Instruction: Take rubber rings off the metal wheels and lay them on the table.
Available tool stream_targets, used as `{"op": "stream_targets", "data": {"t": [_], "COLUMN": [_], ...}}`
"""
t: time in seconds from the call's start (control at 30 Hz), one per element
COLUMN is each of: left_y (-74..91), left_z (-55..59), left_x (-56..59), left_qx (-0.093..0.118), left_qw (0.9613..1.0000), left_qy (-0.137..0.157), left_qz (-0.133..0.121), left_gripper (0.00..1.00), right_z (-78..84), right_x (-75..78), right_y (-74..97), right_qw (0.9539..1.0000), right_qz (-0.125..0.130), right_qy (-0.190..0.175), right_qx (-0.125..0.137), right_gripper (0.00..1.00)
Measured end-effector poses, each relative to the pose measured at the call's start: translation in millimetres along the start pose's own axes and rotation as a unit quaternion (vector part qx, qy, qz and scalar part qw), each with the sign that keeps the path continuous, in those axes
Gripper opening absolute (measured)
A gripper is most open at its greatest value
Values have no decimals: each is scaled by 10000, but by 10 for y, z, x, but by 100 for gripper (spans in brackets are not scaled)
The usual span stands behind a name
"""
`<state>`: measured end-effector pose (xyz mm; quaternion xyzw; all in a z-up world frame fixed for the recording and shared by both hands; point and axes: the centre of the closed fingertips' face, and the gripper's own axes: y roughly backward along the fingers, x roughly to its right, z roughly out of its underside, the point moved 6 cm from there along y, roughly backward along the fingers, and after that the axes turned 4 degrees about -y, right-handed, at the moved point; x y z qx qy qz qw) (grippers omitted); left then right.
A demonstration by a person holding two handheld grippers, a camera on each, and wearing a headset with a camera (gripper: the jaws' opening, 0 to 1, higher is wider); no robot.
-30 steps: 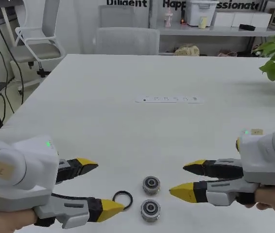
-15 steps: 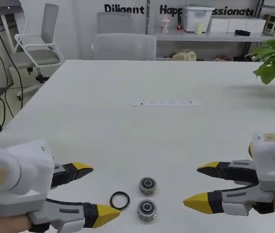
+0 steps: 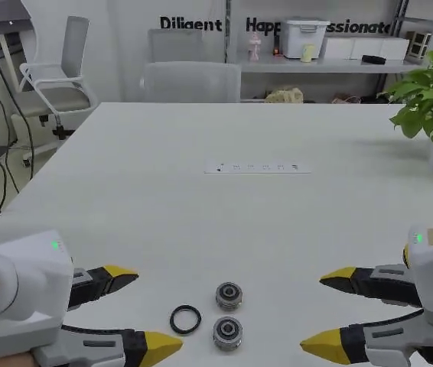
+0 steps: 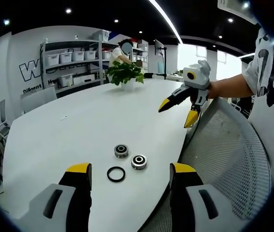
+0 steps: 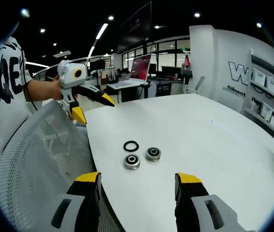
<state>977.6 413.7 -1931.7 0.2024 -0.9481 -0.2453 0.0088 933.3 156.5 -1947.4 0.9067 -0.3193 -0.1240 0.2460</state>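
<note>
Two small metal wheels [image 3: 229, 295] [image 3: 227, 332] lie flat near the front edge of the white table [image 3: 239, 222], one behind the other. A loose black rubber ring [image 3: 185, 319] lies on the table just left of them. My left gripper [image 3: 149, 310] hovers open to the left of the ring, holding nothing. To the right of the wheels my right gripper [image 3: 321, 311] is open and empty too. The left gripper view has the ring [image 4: 115, 174] and wheels [image 4: 121, 151] [image 4: 138, 162] beyond its own jaws [image 4: 131, 170], with the right gripper [image 4: 176, 116] farther off. The right gripper view shows ring [image 5: 131, 146], wheels [image 5: 132, 161] [image 5: 153, 153] and left gripper [image 5: 96, 112].
A white power strip [image 3: 256, 167] lies at mid-table. A potted plant [image 3: 427, 107] stands at the far right. Chairs [image 3: 190, 80] stand behind the table, and shelves beyond them. A grey mesh chair back [image 4: 224, 145] is close to the table's near edge.
Both grippers have drawn outward and back from the wheels; the left lower tip, which was beside the ring, is now apart from it. Ring and wheels have not moved.
</note>
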Motion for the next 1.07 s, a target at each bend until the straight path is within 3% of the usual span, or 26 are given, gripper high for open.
{"op": "stream_targets", "data": {"t": [0.23,1.07], "left_y": [45,69], "left_z": [-31,-62], "left_x": [20,25], "left_qx": [19,-71], "left_qw": [10000,9998], "left_qy": [-27,4], "left_qz": [-64,-194], "left_gripper": [63,63], "right_z": [-62,-69], "right_x": [20,50], "right_y": [90,217], "right_qw": [9998,9992], "right_qz": [98,138], "right_qy": [-46,-168], "right_qx": [155,346], "right_gripper": [60,61]}}
